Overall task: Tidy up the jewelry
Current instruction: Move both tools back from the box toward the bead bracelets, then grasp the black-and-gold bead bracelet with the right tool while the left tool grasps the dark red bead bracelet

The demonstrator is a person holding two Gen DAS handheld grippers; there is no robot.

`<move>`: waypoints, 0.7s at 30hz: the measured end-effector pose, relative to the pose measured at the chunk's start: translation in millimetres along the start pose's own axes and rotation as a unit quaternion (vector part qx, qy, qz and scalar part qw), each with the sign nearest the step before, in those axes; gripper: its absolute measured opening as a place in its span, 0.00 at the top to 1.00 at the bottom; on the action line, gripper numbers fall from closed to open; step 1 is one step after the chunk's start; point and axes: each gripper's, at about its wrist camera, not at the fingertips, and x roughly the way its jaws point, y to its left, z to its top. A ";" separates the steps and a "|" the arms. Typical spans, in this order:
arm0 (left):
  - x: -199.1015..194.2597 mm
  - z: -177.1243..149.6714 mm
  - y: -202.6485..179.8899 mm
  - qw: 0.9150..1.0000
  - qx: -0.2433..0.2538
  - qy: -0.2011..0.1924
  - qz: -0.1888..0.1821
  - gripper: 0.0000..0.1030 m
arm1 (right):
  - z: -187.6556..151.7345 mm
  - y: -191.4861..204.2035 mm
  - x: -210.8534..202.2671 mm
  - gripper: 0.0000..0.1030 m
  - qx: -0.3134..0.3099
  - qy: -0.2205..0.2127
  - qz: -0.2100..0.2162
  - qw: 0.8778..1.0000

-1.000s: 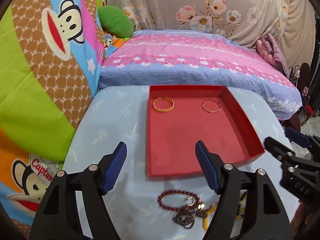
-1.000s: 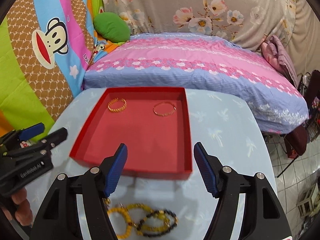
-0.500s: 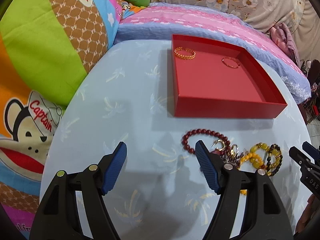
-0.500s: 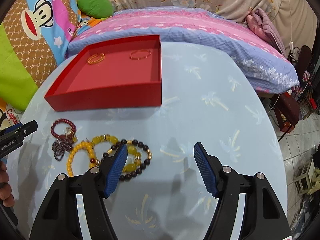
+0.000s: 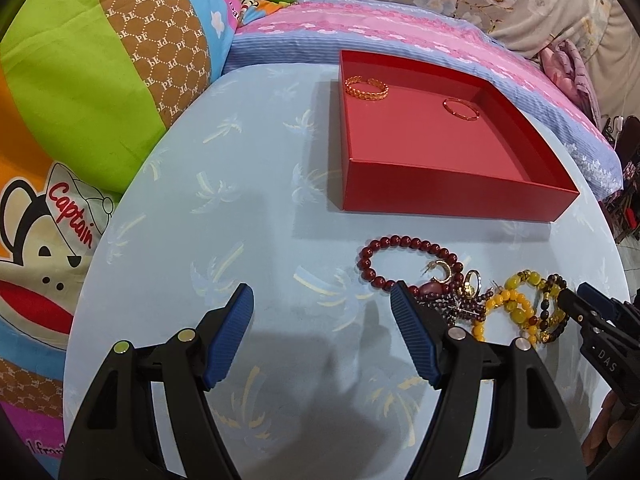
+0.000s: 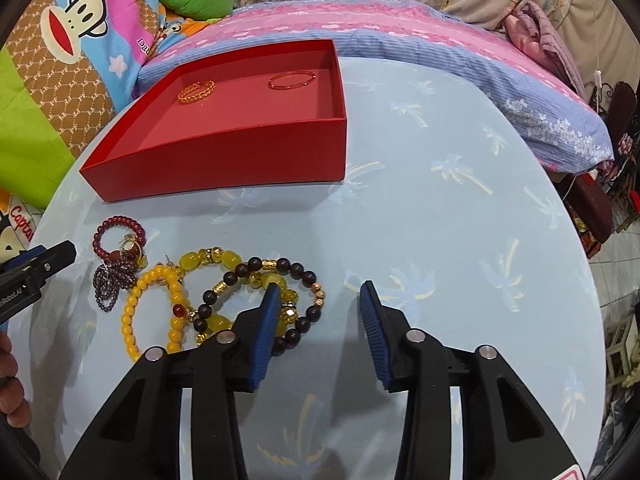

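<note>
The right tongs [image 6: 316, 308] stand part-open over the bench [image 6: 440, 220]; their jaws have just been closing, yet nothing lies between the pads — the left pad sits at the rim of the dark bead bracelet [image 6: 308, 276], and whether it touches I cannot tell. The left tongs [image 5: 322, 320] gape wide and empty above bare cloth, just left of the dark red bead bracelet [image 5: 400, 242].

The loose jewelry lies in a tangled heap on the bench in front of the red tray [image 6: 224, 160]: dark beads over a chunky yellow bead bracelet [image 6: 208, 258], a small-bead yellow bracelet [image 6: 136, 312] beside it, then the red strand with what look like earrings [image 5: 442, 274] on top. I judge all of it light and limp — strung beads that sag and drag neighbours along when lifted. The beads are round and probably slick, so a pinch across the strand at a free outer arc, away from the overlaps, seems safest; the earrings are small and easily dropped.

The right view shows the overlaps of the yellow and dark bracelets plainly, and a gold chain bangle [image 6: 197, 91] and a thin gold bangle [image 6: 292, 80] lying apart in the tray. The left view hides part of that heap behind its own finger, but gives the red strand and the earrings clearly.
</note>
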 end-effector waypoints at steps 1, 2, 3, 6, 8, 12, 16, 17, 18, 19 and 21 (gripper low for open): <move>0.6 0.4 -0.3 1.000 0.000 0.001 0.000 0.34 | 0.2 0.4 0.6 0.69 0.000 0.000 0.004 1.000; 1.5 0.8 -0.3 1.000 -0.001 0.002 -0.001 0.34 | 0.2 0.9 0.8 0.71 0.001 -0.001 0.008 1.000; 2.2 0.8 -0.7 1.000 -0.002 0.003 -0.001 0.34 | 0.2 1.7 1.0 0.74 0.001 0.000 0.013 1.000; 3.5 1.6 0.0 1.000 -0.005 0.004 -0.002 0.34 | 1.3 1.3 0.7 0.80 0.006 0.002 0.023 1.000; 4.3 1.9 0.1 1.000 -0.005 0.004 0.000 0.34 | 2.1 -1.6 -1.1 0.80 0.015 0.001 0.025 1.000; 6.3 2.7 0.9 1.000 -0.007 0.005 0.001 0.34 | 4.4 -10.2 -3.0 0.80 0.028 0.002 0.024 0.999; 9.2 3.3 -1.4 1.000 -0.006 0.007 0.001 0.34 | 4.2 -12.0 2.1 0.80 0.018 0.007 0.012 1.000; 9.4 3.5 -1.8 1.000 -0.006 0.007 0.000 0.34 | 2.9 -12.1 3.8 0.80 0.019 0.008 0.014 1.000; 9.7 3.9 -2.2 1.000 -0.006 0.007 0.000 0.34 | 2.2 -11.0 3.4 0.80 0.016 0.005 0.011 1.000; 9.9 4.2 -2.5 1.000 -0.006 0.007 0.000 0.34 | 2.2 -9.2 3.4 0.80 0.009 0.004 0.006 1.000; 10.6 4.5 -3.6 1.000 -0.005 0.007 0.000 0.34 | 0.9 -2.9 3.7 0.80 -0.010 -0.003 -0.008 1.000</move>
